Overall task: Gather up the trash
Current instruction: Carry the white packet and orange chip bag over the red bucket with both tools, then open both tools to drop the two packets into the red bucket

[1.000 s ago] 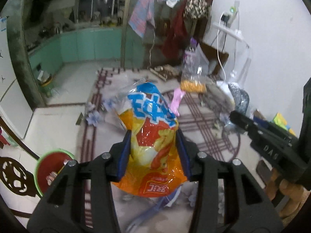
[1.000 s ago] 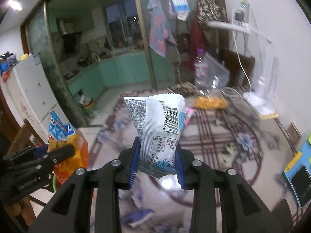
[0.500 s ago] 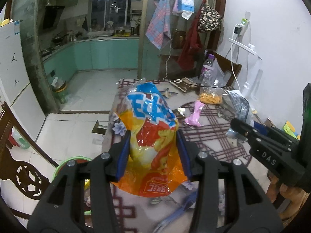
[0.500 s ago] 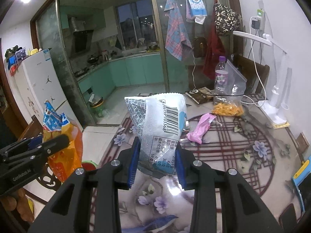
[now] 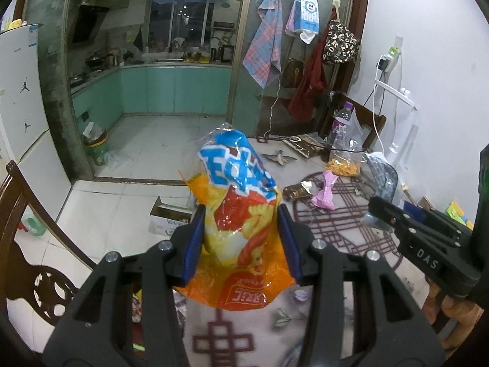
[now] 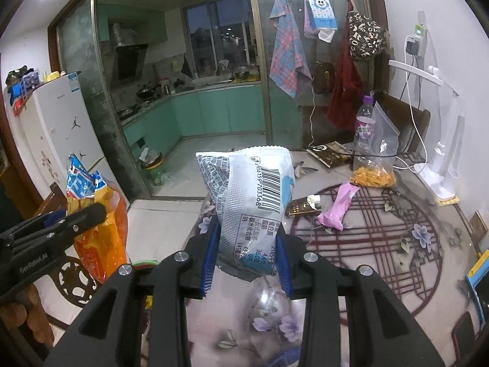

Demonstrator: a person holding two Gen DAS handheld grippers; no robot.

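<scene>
Both grippers have drawn back from the table since the earlier frames, so that more of the tiled floor and the dark carved wooden chair (image 5: 27,263) now shows at its near-left edge. Each load is unchanged.

Left gripper (image 5: 240,232): its blue-padded jaws pinch a crinkled orange and yellow snack bag with blue lettering (image 5: 241,223), held upright above the near-left edge of the round table with the dark red lattice and flower pattern (image 6: 382,244).

Right gripper (image 6: 246,253): its jaws are pressed onto the lower part of a silver-white foil snack packet with a printed barcode (image 6: 250,202), held upright over the near part of that table. Seen from this side, the other gripper and its orange bag hang off the table's left edge.

Left lying on the table, beyond the packet: a crumpled pink wrapper (image 6: 337,211) with a flat brown and gold wrapper (image 6: 301,208) just beside it; farther back a clear plastic bag holding orange snack pieces (image 6: 373,174) and a clear bottle with a purple label (image 6: 363,125); a dark brown printed packet (image 6: 331,153) at the far edge. A white desk lamp (image 6: 440,165) stands at the table's right edge, its cable running across towards the bottle.

On the floor left of the table: an open cardboard box (image 5: 169,217) and, farther off by the kitchen doorway, a green bin with a yellow rim (image 5: 96,150).
</scene>
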